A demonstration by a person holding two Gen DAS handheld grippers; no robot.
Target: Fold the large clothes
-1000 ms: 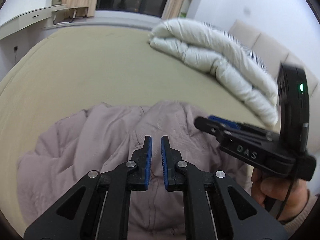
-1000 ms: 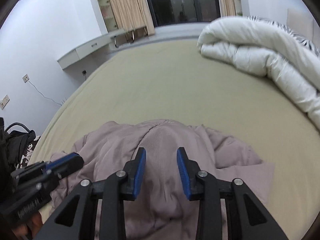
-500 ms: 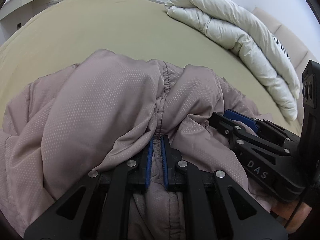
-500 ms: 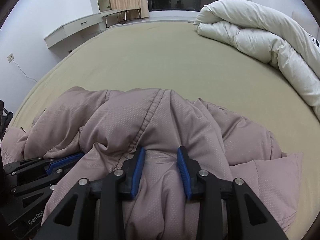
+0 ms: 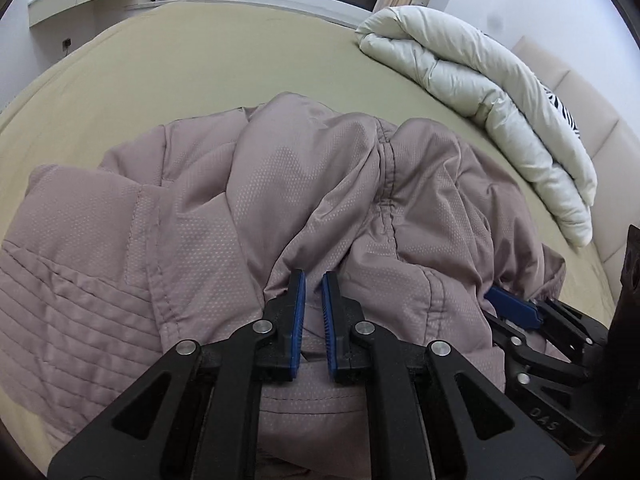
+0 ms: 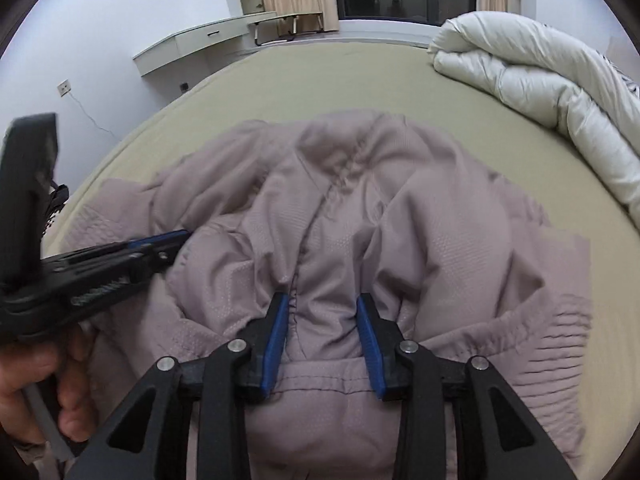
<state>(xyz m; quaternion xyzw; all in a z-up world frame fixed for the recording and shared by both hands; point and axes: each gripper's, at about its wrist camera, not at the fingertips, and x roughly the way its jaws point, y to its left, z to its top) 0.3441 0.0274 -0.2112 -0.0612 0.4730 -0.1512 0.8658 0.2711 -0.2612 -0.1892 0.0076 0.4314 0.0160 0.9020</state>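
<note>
A large mauve puffer jacket (image 5: 240,200) lies crumpled on the beige bed (image 5: 200,60), its ribbed cuff at the left. My left gripper (image 5: 313,280) is shut on a thin fold of the jacket near its front edge. In the right wrist view the jacket (image 6: 440,240) spreads across the bed (image 6: 320,80), and my right gripper (image 6: 322,300) is shut on a thick bunched fold along a seam. The right gripper (image 5: 508,304) shows at the jacket's right side. The left gripper (image 6: 176,236) reaches in from the left, held by a hand (image 6: 40,380).
A rolled white duvet (image 5: 480,80) lies along the bed's far right side, also seen as the duvet (image 6: 540,64) in the right wrist view. A padded headboard (image 5: 580,112) stands behind it. A wall-mounted desk (image 6: 192,40) and a dark window are beyond the bed.
Both grippers have sunk toward the bed with the jacket in them. The jacket, bunched up close half a second ago, now lies lower and more spread out on the sheet.
</note>
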